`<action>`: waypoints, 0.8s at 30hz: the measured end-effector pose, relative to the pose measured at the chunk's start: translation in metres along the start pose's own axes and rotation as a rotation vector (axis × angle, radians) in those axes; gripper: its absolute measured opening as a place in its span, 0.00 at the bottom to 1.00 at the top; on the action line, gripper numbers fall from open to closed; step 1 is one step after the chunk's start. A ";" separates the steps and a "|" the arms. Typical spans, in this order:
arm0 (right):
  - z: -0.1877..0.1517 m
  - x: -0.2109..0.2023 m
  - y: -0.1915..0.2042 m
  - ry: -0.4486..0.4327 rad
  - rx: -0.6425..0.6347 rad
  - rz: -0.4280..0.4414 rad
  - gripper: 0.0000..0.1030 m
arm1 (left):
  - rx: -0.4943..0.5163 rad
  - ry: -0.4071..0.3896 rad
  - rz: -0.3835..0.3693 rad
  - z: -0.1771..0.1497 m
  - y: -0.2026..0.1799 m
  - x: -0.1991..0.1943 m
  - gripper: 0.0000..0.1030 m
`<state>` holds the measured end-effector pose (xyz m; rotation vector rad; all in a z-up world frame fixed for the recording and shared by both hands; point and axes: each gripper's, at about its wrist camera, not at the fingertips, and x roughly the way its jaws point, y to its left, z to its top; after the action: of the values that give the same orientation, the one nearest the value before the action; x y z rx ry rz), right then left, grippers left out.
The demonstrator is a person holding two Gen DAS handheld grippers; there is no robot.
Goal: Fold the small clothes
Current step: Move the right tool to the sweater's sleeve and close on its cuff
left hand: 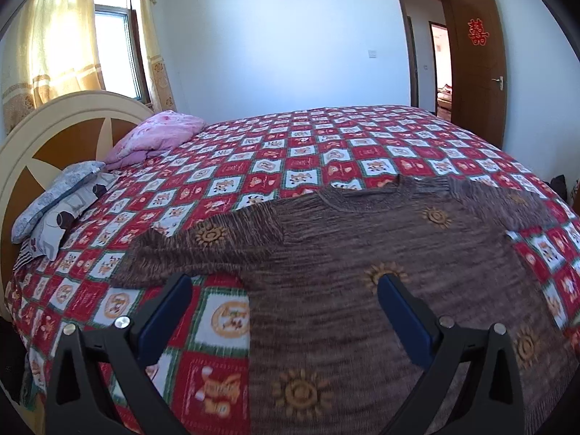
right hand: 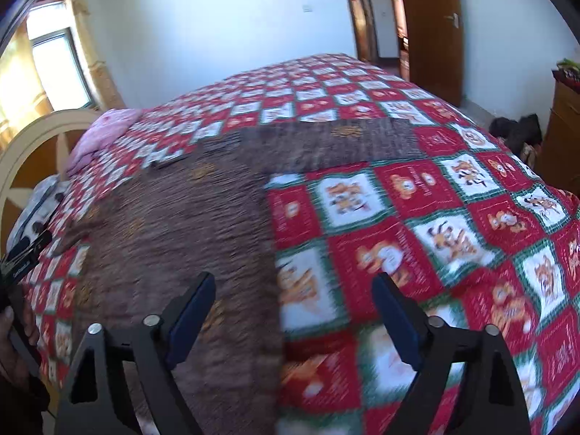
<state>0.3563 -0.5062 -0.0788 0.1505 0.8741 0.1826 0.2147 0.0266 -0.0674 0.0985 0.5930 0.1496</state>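
A bedroom with white walls holds a wide bed under a red checked bedspread [left hand: 326, 152]. On it a brown sweater [left hand: 362, 272] lies flat, both sleeves spread out to the sides. The left gripper [left hand: 284, 311] hangs over the sweater's left side edge, its jaws wide apart and holding nothing. The right gripper [right hand: 293, 308] is over the right side edge, also open and empty. To fold well, I think each gripper should pinch only the sweater, not the bedspread, and both should lift evenly.
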 end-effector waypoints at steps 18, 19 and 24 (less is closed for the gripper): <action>0.109 0.093 -0.132 -0.005 0.349 0.001 0.49 | -0.072 0.080 0.134 0.022 0.032 0.128 1.00; 0.115 0.099 -0.138 -0.004 0.362 -0.002 0.49 | -0.079 0.086 0.141 0.020 0.036 0.133 1.00; 0.134 0.123 -0.158 0.008 0.420 -0.026 0.49 | -0.164 0.150 0.121 0.010 0.057 0.156 1.00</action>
<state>0.5521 -0.6407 -0.1182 0.5293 0.9136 -0.0276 0.3413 0.1084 -0.1372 -0.0360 0.7218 0.3243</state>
